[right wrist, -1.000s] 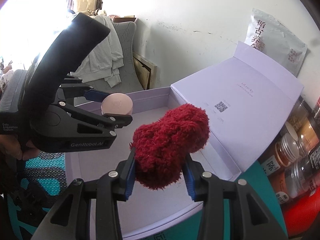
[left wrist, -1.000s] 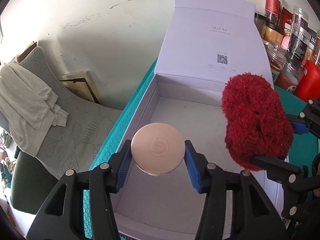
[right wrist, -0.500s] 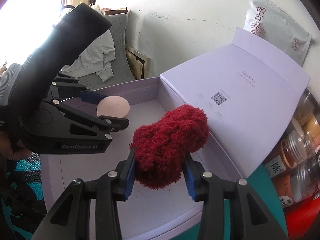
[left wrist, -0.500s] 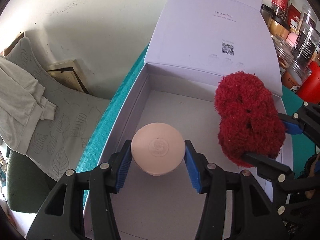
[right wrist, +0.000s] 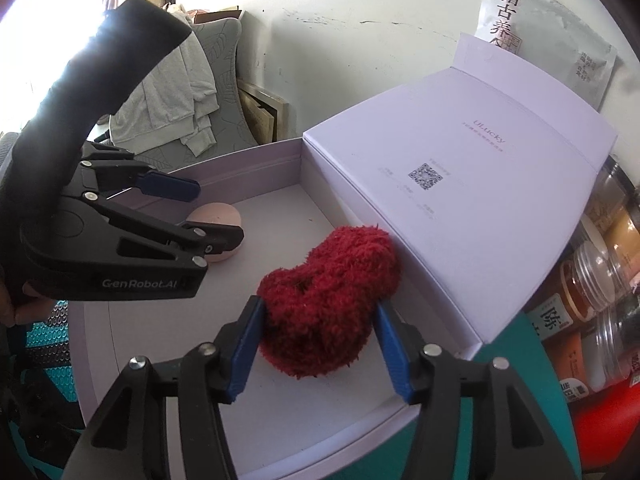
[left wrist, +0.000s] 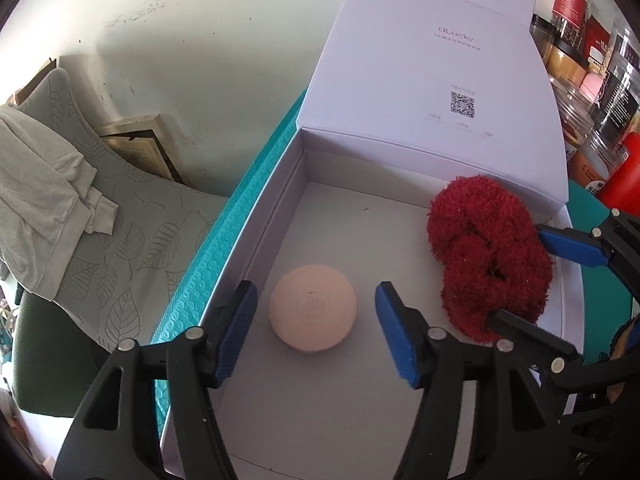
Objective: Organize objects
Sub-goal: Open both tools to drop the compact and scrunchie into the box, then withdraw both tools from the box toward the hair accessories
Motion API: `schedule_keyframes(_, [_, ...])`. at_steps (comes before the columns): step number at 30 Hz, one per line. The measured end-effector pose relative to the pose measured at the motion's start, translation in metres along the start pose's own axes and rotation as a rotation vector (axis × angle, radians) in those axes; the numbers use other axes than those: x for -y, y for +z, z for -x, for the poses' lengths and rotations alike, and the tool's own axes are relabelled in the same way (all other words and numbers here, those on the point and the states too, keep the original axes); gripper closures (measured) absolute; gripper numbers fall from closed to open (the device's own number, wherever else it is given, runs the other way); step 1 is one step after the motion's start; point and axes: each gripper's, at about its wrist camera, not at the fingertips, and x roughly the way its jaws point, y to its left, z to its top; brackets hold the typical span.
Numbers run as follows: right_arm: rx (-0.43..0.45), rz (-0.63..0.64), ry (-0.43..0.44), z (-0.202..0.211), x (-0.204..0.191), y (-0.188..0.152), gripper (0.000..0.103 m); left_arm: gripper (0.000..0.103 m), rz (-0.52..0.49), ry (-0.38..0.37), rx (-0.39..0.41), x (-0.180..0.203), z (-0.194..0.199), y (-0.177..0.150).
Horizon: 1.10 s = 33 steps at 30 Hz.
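Left wrist view: the left gripper (left wrist: 314, 328) sits at the bottom of the frame over an open white box (left wrist: 256, 240). Its jaws are opening, and the blue pads stand clear on either side of a round peach-pink puck (left wrist: 313, 313), which rests on the box floor between them, touching neither pad. At right of centre a fluffy red scrunchie (left wrist: 486, 258) lies against the box's right wall, flanked by the right gripper (left wrist: 516, 276), which enters from the right edge. The box's lid (left wrist: 432, 80), printed with a QR code, stands open in the upper middle. A teal bubble mailer (left wrist: 208, 264) lies along the box's left side; a grey leaf-patterned cushion (left wrist: 132, 232) with a pale garment (left wrist: 36, 200) fills the left. Jars (left wrist: 584, 64) crowd the upper right.

Right wrist view: the right gripper (right wrist: 316, 340) is at the bottom centre, its jaws opening. The red scrunchie (right wrist: 328, 300) sits on the box floor between the blue pads; the left pad just brushes its fluff, and the right pad is about clear. At left, the left gripper (right wrist: 208, 216) straddles the peach puck (right wrist: 218, 216). A foil pouch (right wrist: 548, 40) hangs on the wall at upper right.
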Motion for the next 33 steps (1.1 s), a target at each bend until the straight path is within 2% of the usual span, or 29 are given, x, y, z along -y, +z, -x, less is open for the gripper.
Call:
schedule_keyframes(5, [0.012,-0.009,-0.020,0.010,0.006,0.002,0.045,0.039,-0.026,0.014,0.022,0.004,0.016,-0.002])
schedule_keyframes(11, [0.032,-0.022,-0.034,0.026,0.010,0.006,0.045,0.039,-0.011,0.012,0.044,0.000,0.041,0.002])
schedule_keyframes(33, [0.118,-0.066,-0.111,0.127,0.007,-0.005,0.045,0.038,0.004,0.057,0.150,0.029,0.173,-0.022])
